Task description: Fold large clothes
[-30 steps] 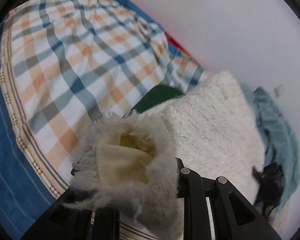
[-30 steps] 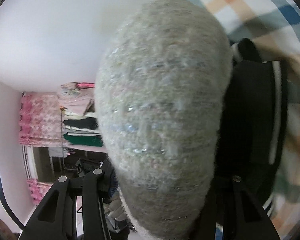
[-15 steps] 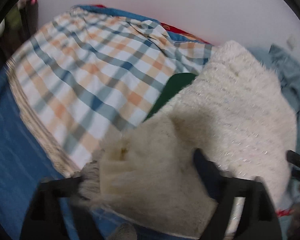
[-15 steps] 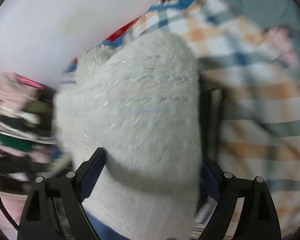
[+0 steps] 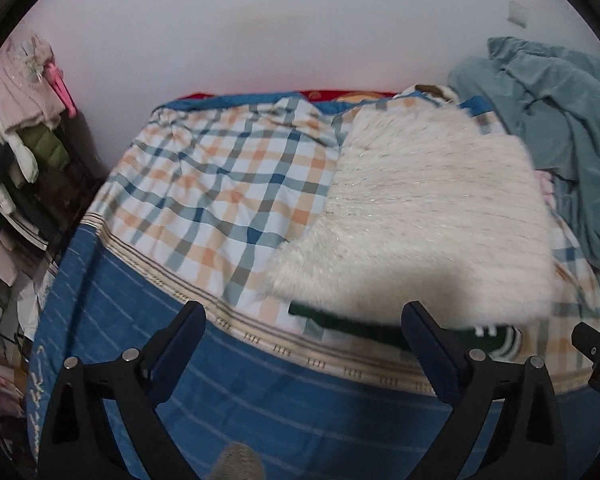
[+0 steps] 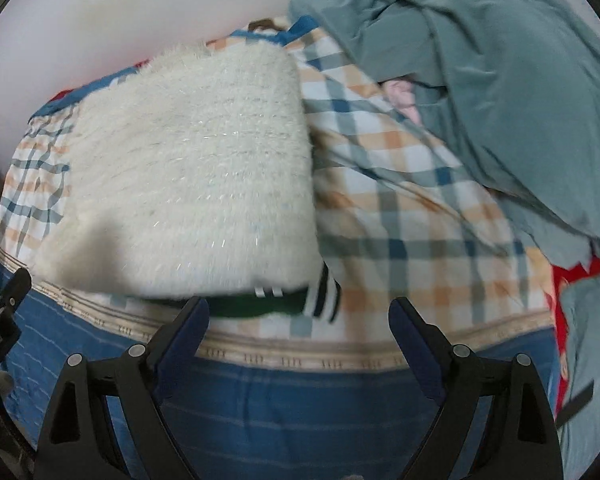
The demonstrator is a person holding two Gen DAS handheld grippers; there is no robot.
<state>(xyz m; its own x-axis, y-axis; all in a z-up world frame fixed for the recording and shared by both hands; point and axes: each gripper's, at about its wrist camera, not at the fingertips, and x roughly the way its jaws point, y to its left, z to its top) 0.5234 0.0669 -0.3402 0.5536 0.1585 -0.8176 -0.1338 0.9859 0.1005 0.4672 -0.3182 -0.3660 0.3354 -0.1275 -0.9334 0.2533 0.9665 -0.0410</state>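
- The left gripper [image 5: 304,320], black with blue-padded fingers, has its jaws opening with nothing between them; the right gripper [image 6: 300,316], the same make, stands released and empty
- Both hang over the blue striped blanket edge [image 5: 260,392]
- Just beyond, a folded fluffy white knitted sweater [image 5: 420,216] lies on top of a dark green garment with white stripes [image 6: 260,304], both resting on the checked orange-and-blue bed sheet [image 5: 220,184]
- Farther right, a crumpled teal garment [image 6: 480,80] is heaped near the white wall [image 5: 280,32]

The fluffy white sweater [image 5: 428,216] [image 6: 188,160] lies folded into a rough rectangle on the checked bedspread, covering a green garment [image 6: 260,306] that peeks out at its near edge.
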